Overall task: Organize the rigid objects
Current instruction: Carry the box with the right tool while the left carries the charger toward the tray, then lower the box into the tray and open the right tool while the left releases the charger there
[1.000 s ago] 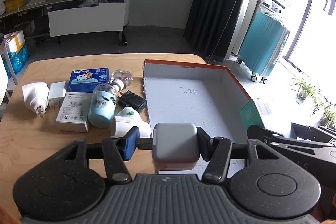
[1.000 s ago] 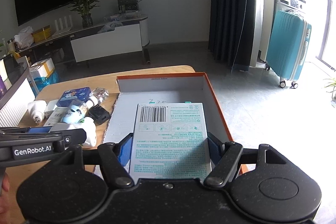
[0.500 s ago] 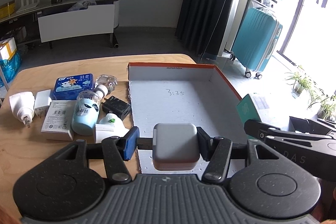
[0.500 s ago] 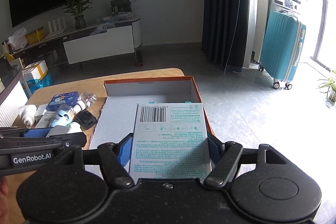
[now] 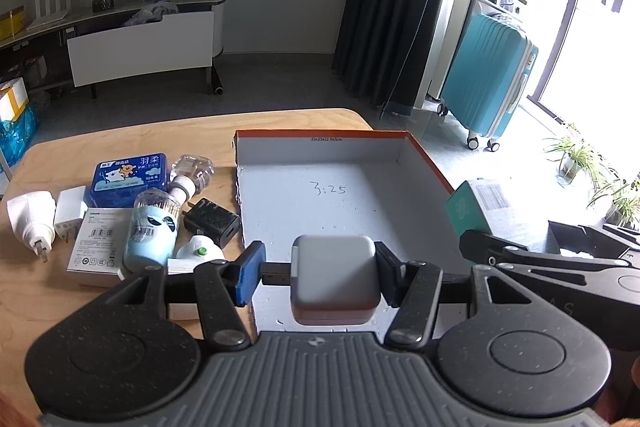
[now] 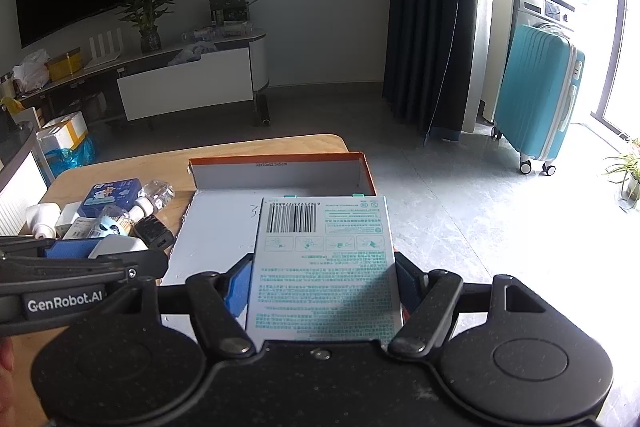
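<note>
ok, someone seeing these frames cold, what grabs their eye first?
Most likely the two loaded grippers: the left gripper clamps a grey-white charger block, and the right gripper holds a flat teal-printed box, both poised over the near end of the empty orange-rimmed tray. Next comes the clutter of chargers, boxes and a pale blue bottle bunched on the wooden table left of the tray.

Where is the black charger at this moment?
In the left wrist view the black charger lies on the wooden table, just left of the orange-rimmed box, beside the light blue bottle.
</note>
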The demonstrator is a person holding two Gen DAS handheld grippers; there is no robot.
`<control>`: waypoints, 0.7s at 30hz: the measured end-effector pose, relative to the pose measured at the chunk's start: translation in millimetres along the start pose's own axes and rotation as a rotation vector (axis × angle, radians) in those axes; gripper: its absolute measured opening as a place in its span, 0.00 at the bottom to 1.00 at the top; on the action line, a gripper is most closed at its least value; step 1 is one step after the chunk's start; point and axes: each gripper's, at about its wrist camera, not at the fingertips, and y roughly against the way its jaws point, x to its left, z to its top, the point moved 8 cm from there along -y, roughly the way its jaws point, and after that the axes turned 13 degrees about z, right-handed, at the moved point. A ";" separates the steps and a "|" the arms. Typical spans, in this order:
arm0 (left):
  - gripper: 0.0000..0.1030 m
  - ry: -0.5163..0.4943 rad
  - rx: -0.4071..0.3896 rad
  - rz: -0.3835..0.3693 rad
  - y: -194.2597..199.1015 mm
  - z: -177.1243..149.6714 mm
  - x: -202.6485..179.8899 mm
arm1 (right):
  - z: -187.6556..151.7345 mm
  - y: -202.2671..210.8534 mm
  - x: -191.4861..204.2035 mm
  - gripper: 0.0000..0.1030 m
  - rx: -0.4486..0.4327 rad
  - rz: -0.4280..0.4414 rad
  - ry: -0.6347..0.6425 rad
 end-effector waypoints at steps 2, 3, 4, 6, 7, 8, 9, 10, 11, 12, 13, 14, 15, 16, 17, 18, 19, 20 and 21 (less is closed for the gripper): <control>0.56 -0.001 0.001 0.000 -1.0 0.7 -1.3 | 0.3 -0.1 -0.2 0.82 -0.001 0.000 0.000; 0.56 -0.003 0.002 0.000 -1.7 0.9 -1.6 | 0.1 0.0 -0.1 0.82 -0.001 0.001 -0.002; 0.56 -0.004 0.003 -0.001 -2.3 1.1 -2.4 | 0.6 -0.6 -0.3 0.82 0.001 0.000 -0.002; 0.56 -0.007 0.004 0.000 -3.8 1.2 -3.2 | 0.0 0.0 0.0 0.82 0.001 -0.002 -0.001; 0.56 -0.008 0.005 0.000 -4.5 1.4 -3.7 | 0.7 -0.9 -0.3 0.82 0.002 -0.001 -0.002; 0.56 -0.008 0.007 -0.002 -5.2 1.7 -4.0 | 0.9 -3.0 -0.2 0.82 0.003 0.003 -0.003; 0.56 -0.007 0.007 -0.002 -6.0 2.3 -4.2 | 2.2 -4.6 -0.6 0.82 0.002 0.004 -0.002; 0.56 -0.006 0.006 0.000 -6.4 2.7 -3.9 | 2.2 -4.8 -0.7 0.82 0.002 0.004 -0.001; 0.56 -0.006 0.005 0.000 -7.1 3.4 -4.0 | 2.0 -4.8 -0.9 0.82 0.004 0.002 -0.002; 0.56 -0.005 0.005 0.000 -7.8 4.3 -4.2 | 3.6 -6.6 -1.9 0.82 0.005 0.003 -0.001; 0.56 -0.005 0.006 0.000 -8.7 4.9 -4.3 | 4.9 -9.1 -2.5 0.82 0.007 0.005 -0.001; 0.56 -0.005 0.005 0.001 -8.8 5.0 -4.2 | 6.4 -10.7 -3.8 0.82 0.008 0.005 -0.001; 0.56 -0.005 0.006 0.001 -9.8 5.6 -4.4 | 6.5 -11.0 -4.0 0.82 0.008 0.005 0.001; 0.56 -0.004 0.007 0.000 -11.0 6.4 -4.4 | 8.1 -13.4 -5.5 0.82 0.010 0.004 0.002; 0.56 -0.003 0.008 0.002 -12.0 7.1 -4.4 | 9.4 -15.3 -6.1 0.82 0.011 0.004 0.003; 0.56 -0.002 0.008 0.003 -13.1 7.8 -4.2 | 10.5 -17.9 -6.2 0.82 0.012 0.006 0.005; 0.56 -0.002 0.010 0.003 -14.2 8.2 -4.0 | 11.9 -19.9 -6.3 0.82 0.012 0.005 0.008; 0.56 0.000 0.011 0.004 -15.3 8.3 -3.8 | 12.2 -22.2 -6.2 0.82 0.013 0.005 0.012; 0.56 -0.001 0.012 0.004 -15.6 8.1 -4.0 | 12.3 -24.6 -6.0 0.82 0.013 0.005 0.013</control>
